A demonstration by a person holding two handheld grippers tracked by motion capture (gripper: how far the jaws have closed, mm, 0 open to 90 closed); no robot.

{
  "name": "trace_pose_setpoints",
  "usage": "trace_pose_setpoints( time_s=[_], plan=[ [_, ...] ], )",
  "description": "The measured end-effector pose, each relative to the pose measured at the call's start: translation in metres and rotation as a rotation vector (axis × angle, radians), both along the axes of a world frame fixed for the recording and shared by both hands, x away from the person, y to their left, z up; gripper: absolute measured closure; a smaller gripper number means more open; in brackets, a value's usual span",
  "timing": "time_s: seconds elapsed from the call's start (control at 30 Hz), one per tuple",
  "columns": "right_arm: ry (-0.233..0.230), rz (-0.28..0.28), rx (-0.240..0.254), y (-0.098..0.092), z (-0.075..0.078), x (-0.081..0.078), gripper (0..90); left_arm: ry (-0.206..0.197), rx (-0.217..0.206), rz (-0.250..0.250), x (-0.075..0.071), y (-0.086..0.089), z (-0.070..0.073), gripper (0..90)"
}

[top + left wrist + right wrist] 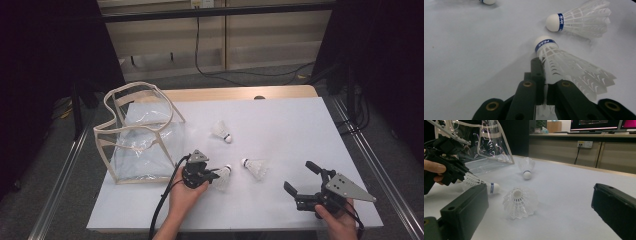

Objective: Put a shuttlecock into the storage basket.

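Right now my left gripper point(216, 176) is clamped on a white shuttlecock point(223, 177), its jaws pinching the edge of the feathered skirt. In the left gripper view that shuttlecock point(564, 65) runs out from between the black jaws toward one o'clock, its white cork tip with the blue band lying on the white table top point(469, 55). Seen from the high view, it sits near the front middle of the table point(280, 115), at about seven o'clock from the table's centre, with its cork pointing to two o'clock.

A second shuttlecock point(254, 167) lies just beside the held one, at three o'clock from it, cork end toward the held one; the two are close but I cannot tell whether their skirts touch. A third shuttlecock point(221, 131) lies apart, at twelve o'clock from the one I hold, cork pointing to five o'clock.

My right gripper point(301, 179) is at the front right of the table, at four o'clock from the second shuttlecock, and its jaws stand wide apart with nothing between them. In the right gripper view the second shuttlecock point(519, 202) lies on the table beyond the two jaws.

A clear plastic bag with beige trim point(137, 132) stands open on the table at ten o'clock from my left gripper, well apart from the shuttlecocks.
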State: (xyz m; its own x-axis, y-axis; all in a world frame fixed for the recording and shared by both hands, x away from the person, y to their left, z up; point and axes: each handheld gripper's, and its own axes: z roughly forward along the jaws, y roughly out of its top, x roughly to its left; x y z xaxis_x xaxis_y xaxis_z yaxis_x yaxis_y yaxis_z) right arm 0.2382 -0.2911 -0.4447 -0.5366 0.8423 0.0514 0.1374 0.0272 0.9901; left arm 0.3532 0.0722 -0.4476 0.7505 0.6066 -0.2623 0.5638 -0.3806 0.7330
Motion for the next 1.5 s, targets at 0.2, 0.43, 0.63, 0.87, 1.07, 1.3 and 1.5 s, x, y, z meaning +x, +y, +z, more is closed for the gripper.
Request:
trace_pose_setpoints(
  time_s=[0.2, 0.43, 0.63, 0.87, 1.07, 1.3, 1.5],
  plan=[
    [0.001, -0.001, 0.003, -0.001, 0.000, 0.000, 0.7, 0.009, -0.018, 0.001, 0.000, 0.003, 0.008, 89.2],
    [-0.002, -0.004, -0.001, -0.002, 0.000, 0.000, 0.7, 0.013, -0.021, 0.005, 0.002, 0.001, 0.015, 89.1],
    [0.000, -0.008, 0.002, -0.002, 0.000, -0.001, 0.7, 0.004, -0.031, 0.012, 0.001, 0.000, 0.022, 88.9],
    [-0.002, -0.004, 0.001, -0.002, 0.000, 0.000, 0.7, 0.041, -0.040, 0.005, 0.003, 0.001, 0.027, 88.7],
    [0.001, -0.007, 0.005, -0.002, 0.000, 0.000, 0.6, 0.059, -0.029, -0.003, 0.003, 0.000, 0.030, 89.3],
    [0.000, -0.002, 0.003, -0.001, 0.000, 0.000, 0.7, 0.079, -0.038, -0.023, 0.005, -0.001, 0.038, 89.7],
    [0.001, -0.004, 0.005, -0.001, 0.000, 0.000, 0.7, 0.084, -0.043, -0.022, 0.009, -0.001, 0.049, 89.8]
  ],
)
